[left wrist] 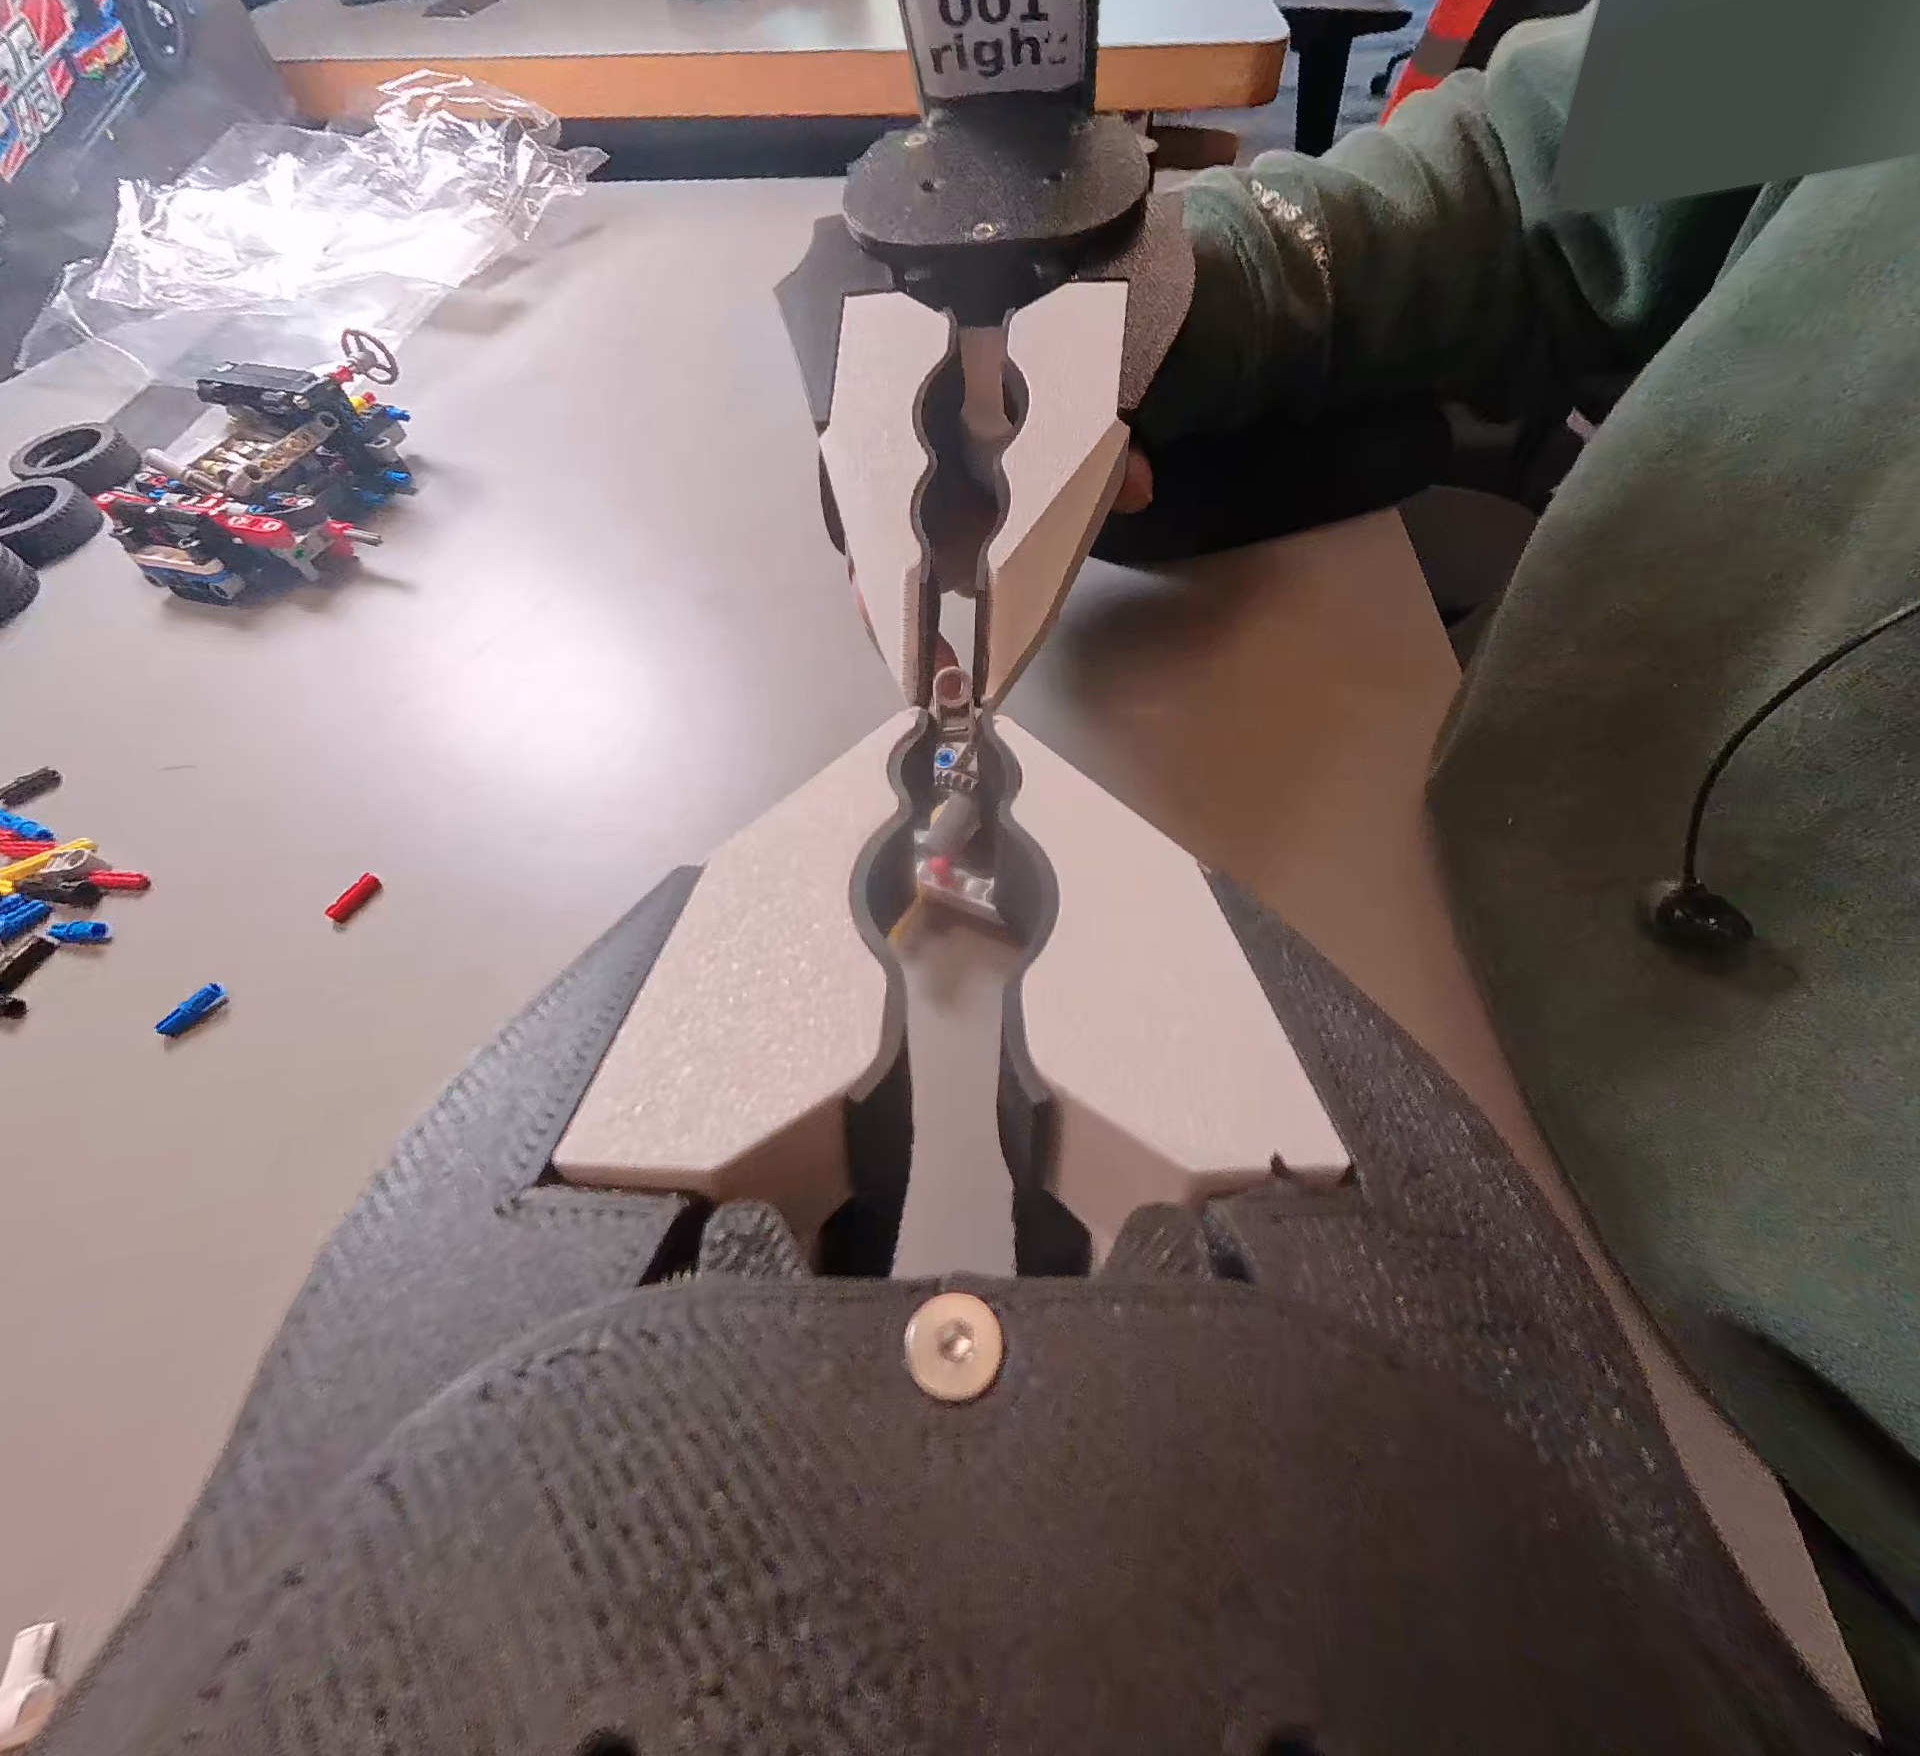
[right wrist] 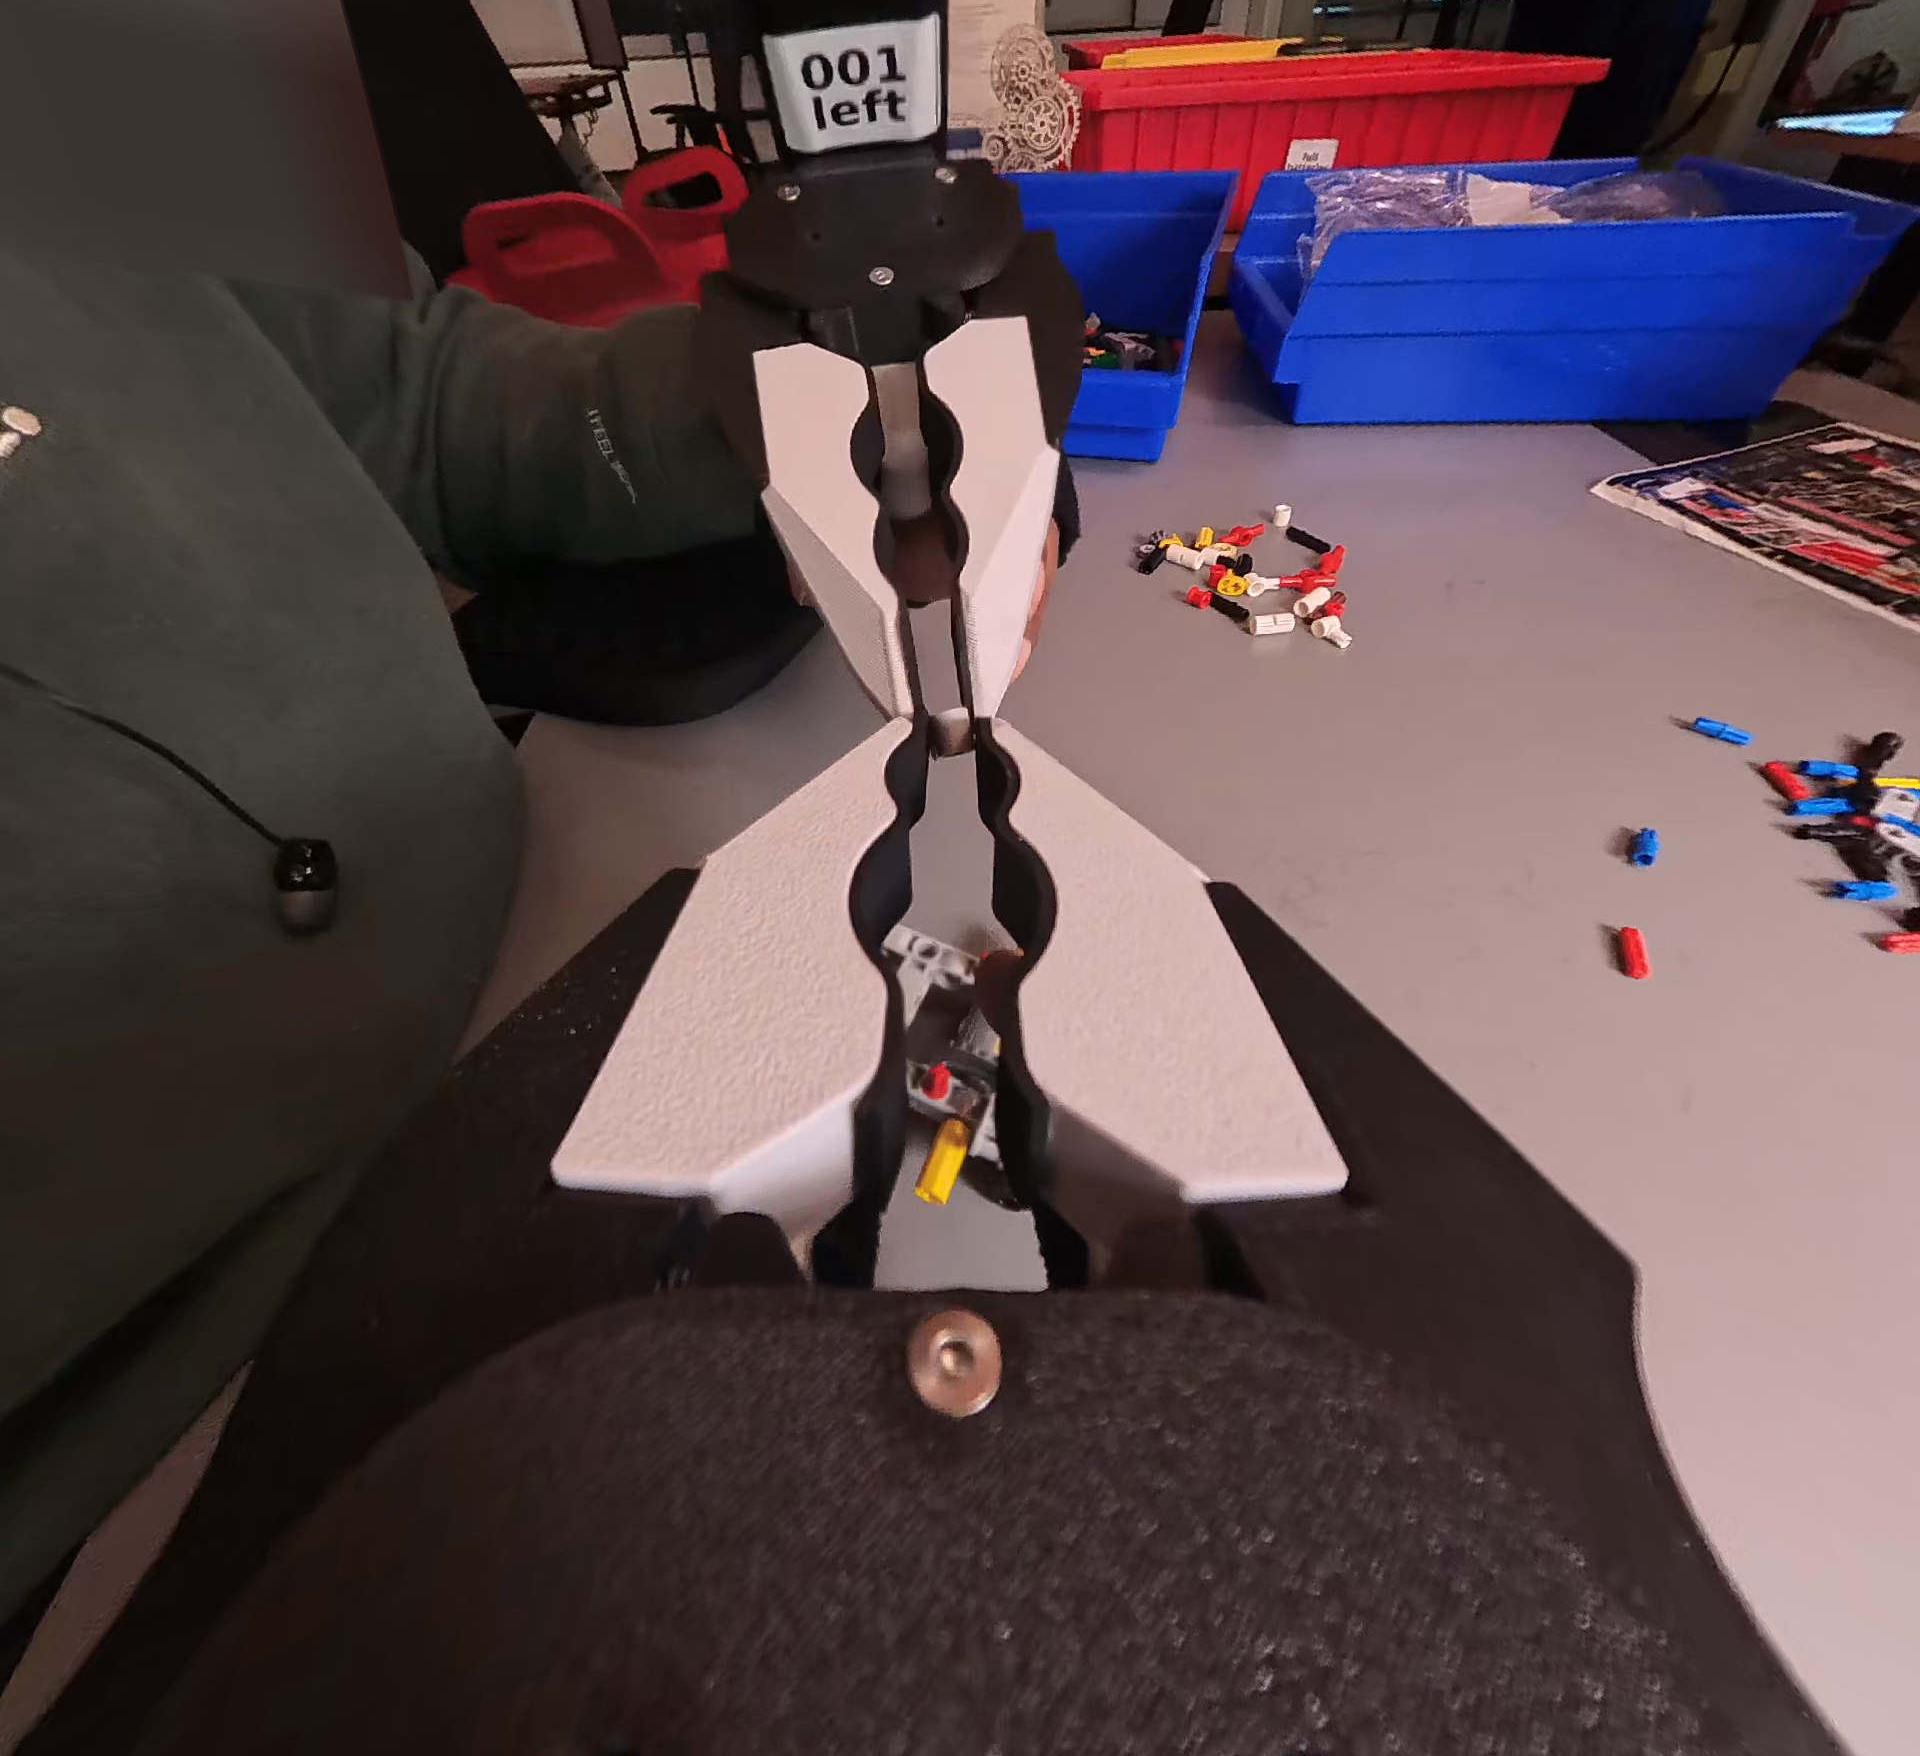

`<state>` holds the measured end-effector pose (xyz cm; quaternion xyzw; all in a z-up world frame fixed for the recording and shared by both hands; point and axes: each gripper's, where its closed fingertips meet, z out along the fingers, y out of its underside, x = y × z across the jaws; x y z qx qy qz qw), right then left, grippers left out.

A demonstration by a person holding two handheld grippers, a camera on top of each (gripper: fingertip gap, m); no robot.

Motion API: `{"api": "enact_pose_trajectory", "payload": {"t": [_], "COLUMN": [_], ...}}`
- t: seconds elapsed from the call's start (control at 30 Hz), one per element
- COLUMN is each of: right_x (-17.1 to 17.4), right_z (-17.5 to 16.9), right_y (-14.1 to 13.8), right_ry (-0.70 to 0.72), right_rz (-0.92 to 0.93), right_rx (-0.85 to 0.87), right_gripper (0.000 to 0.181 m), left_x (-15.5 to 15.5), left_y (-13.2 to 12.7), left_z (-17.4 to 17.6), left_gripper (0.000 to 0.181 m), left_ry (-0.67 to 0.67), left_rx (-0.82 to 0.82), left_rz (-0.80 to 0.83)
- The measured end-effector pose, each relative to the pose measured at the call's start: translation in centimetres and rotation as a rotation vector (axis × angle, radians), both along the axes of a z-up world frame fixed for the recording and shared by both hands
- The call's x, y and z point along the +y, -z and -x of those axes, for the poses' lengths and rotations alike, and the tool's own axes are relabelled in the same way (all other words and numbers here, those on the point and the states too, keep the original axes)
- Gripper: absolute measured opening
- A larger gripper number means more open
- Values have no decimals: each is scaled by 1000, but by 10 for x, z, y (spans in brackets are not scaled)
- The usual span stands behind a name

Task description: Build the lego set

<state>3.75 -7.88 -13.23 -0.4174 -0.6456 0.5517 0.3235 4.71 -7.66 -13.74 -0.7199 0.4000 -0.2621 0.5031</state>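
In the left wrist view, the left claw [left wrist: 951,719] pinches a small grey lego subassembly [left wrist: 951,833] at frame centre, tip to tip with the right claw [left wrist: 951,667]; a twist could pop it loose onto the surface [left wrist: 582,667]. In the right wrist view, the right claw [right wrist: 951,735] is narrowed on the grey piece's end [right wrist: 948,732], the rest of the piece hanging low between its fingers.

Left gripper [left wrist: 951,740] and right gripper [right wrist: 951,735] meet tip to tip. Both jaws nearly closed, each pinching a small piece.

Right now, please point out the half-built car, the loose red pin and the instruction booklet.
half-built car [left wrist: 260,480]: left wrist view, middle of its frame.
loose red pin [left wrist: 353,898]: left wrist view, its middle.
instruction booklet [right wrist: 1808,511]: right wrist view, open page.
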Motion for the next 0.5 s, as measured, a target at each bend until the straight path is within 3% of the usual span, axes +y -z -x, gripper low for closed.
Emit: {"api": "enact_pose_trajectory", "payload": {"t": [0.13,0.27,0.5], "right_x": [6,11,10], "right_z": [1,2,3], "right_y": [-12,-27,-31], "right_ry": [35,66,56], "right_rz": [60,152,226], "right_rx": [62,135,160], "right_gripper": [7,7,6], "left_x": [6,9,10], "left_y": [-12,-21,-29], "left_z": [3,3,2], "left_gripper": [5,17,5], "left_ry": [-31,-45,-44], "left_rx": [-132,-239,-331], "left_rz": [-21,-30,-13]}}
